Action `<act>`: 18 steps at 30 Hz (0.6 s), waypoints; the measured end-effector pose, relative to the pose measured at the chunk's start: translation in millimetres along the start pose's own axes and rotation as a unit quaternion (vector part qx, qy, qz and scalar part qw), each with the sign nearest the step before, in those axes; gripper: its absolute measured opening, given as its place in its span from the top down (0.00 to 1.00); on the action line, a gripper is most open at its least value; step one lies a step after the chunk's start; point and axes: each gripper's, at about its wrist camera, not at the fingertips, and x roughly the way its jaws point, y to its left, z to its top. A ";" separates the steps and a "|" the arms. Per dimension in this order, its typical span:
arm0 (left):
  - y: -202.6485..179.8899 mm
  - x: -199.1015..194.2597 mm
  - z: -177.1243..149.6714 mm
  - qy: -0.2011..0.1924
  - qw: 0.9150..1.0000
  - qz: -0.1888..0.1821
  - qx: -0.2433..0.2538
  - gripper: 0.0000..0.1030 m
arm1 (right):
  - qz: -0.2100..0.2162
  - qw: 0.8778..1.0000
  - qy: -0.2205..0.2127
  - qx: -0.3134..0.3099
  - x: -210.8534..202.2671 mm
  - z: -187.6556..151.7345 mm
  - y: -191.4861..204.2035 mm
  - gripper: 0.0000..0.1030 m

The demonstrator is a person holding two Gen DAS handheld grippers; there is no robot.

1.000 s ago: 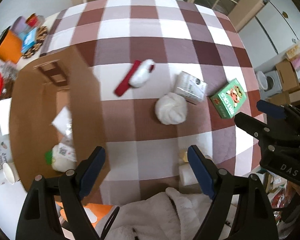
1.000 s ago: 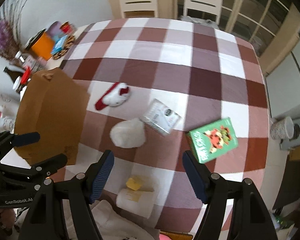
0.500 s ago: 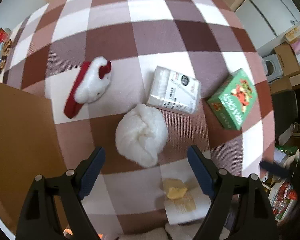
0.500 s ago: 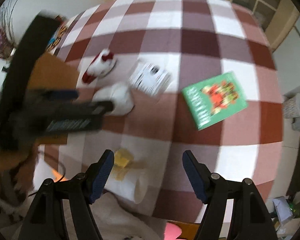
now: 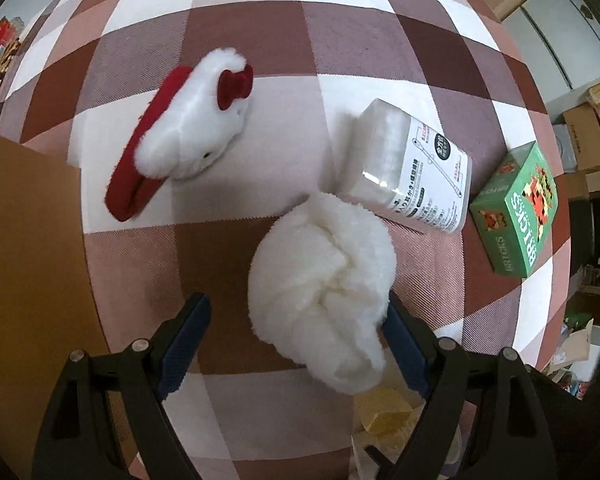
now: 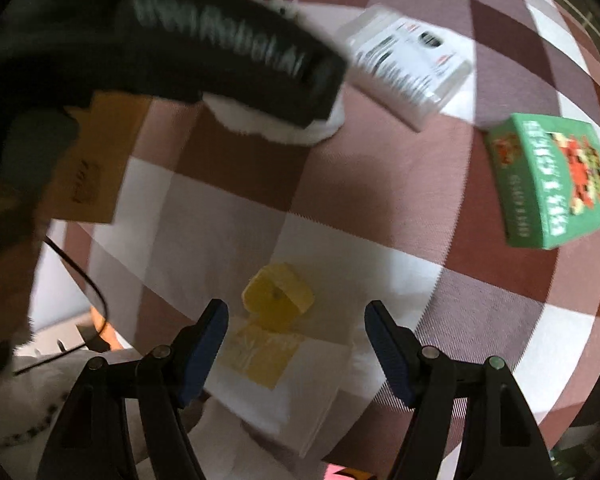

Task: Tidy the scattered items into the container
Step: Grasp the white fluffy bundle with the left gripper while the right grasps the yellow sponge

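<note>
My left gripper (image 5: 298,314) is open, its fingers either side of a white fluffy ball (image 5: 324,292) on the checked tablecloth. A red-and-white plush slipper (image 5: 188,136), a clear box of cotton swabs (image 5: 412,172) and a green bricks box (image 5: 520,212) lie beyond it. The brown cardboard container (image 5: 28,248) stands at the left. My right gripper (image 6: 296,316) is open and empty, just above a yellow block (image 6: 278,298) lying on a white packet (image 6: 284,384). The left gripper's black body (image 6: 220,40) covers most of the fluffy ball (image 6: 268,122) in the right wrist view.
The table's near edge runs just below both grippers. The swab box (image 6: 404,64) and the green box (image 6: 556,180) lie to the right. Cardboard boxes (image 5: 580,140) and clutter stand on the floor beyond the table's right edge.
Both grippers have dropped towards the table. The left has closed in over the fluffy ball; the right has come down over the yellow block. The left gripper now crosses the right wrist view.
</note>
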 end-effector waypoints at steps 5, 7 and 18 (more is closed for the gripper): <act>-2.6 4.6 4.4 -0.003 1.000 -0.006 0.008 0.16 | -0.016 1.000 0.002 -0.018 14.2 1.8 7.9 0.46; -3.0 7.1 7.7 -0.002 1.000 -0.007 0.012 0.16 | -0.023 0.999 -0.002 -0.025 14.0 2.4 10.7 0.53; -13.8 9.9 8.3 -0.012 0.999 -0.021 0.032 0.41 | 0.002 0.996 -0.032 0.080 -14.3 -11.7 -33.8 0.66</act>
